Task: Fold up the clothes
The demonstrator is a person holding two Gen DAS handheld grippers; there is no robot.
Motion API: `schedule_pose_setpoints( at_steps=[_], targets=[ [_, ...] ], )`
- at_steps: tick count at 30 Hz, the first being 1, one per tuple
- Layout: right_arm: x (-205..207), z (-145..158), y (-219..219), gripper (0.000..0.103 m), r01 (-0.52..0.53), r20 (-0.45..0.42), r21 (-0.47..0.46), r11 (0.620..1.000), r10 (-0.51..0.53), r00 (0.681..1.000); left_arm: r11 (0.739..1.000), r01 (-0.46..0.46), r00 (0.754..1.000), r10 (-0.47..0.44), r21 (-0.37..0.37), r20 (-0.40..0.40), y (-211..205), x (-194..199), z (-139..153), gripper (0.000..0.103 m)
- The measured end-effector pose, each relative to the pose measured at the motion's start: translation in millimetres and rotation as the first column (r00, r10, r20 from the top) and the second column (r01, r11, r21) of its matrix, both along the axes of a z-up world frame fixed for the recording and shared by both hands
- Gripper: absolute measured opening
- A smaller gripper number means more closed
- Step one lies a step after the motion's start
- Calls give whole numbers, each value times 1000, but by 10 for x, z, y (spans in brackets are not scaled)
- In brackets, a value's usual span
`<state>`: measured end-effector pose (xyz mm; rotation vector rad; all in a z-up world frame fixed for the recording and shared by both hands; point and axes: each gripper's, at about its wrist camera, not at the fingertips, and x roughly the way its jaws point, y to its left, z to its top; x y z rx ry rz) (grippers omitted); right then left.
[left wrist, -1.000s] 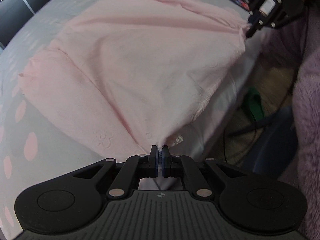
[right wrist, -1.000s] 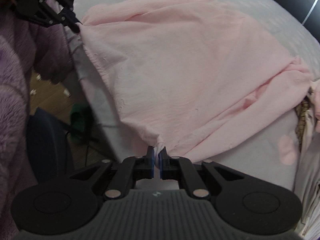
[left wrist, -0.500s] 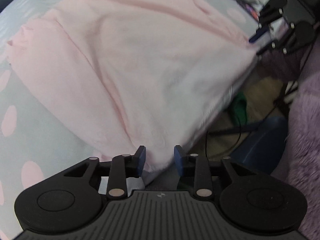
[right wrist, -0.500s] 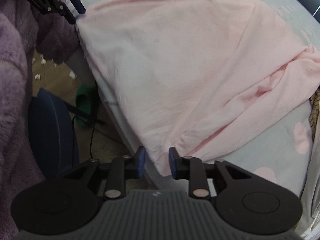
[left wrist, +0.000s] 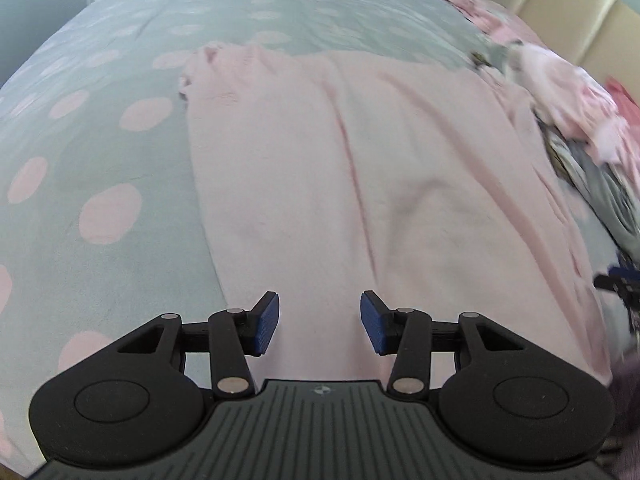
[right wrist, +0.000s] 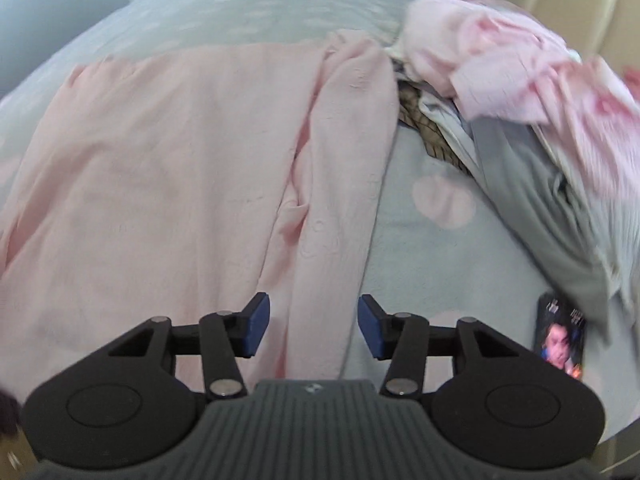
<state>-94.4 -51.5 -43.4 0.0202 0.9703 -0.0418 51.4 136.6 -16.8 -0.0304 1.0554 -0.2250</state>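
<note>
A pale pink garment lies spread flat on the bed, also filling the left half of the right wrist view as the pink garment. My left gripper hovers over its near edge, jaws opening, blue pads apart with nothing pressed between them. My right gripper hangs over the garment's folded right side strip, jaws also opening and gripping nothing. The tip of the right gripper shows at the right edge of the left wrist view.
The grey bedspread has pink dots. A pile of other clothes, pink, grey and checked, lies at the right. A small printed card or phone rests on the bed near the right gripper. A cream headboard stands behind.
Both grippers let go of the garment's corners and opened. Both have rolled and swung in over the bed, so the garment now lies flat ahead instead of hanging off the bed edge.
</note>
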Motion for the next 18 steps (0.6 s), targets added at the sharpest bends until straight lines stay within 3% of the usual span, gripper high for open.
schedule_pose_setpoints(
  at_steps=[6,10,14,18],
  targets=[
    [135,-106,-36,62,49,62,31,998,-51,997,993,-113,993,114,-29,12,218,333,-127,49],
    [229,-165,-156,62,88,63,53,995,-91,994,980,-190,982,190,-60,-1,340,466,-179,49],
    [336,-152,-249,62,82,74,21,996,-84,994,974,-208,978,207,-88,-12,323,557,-196,49],
    [597,-22,-461,61,90,99,-12,996,-88,991,982,-177,984,179,-71,15,201,636,-147,49]
  ],
)
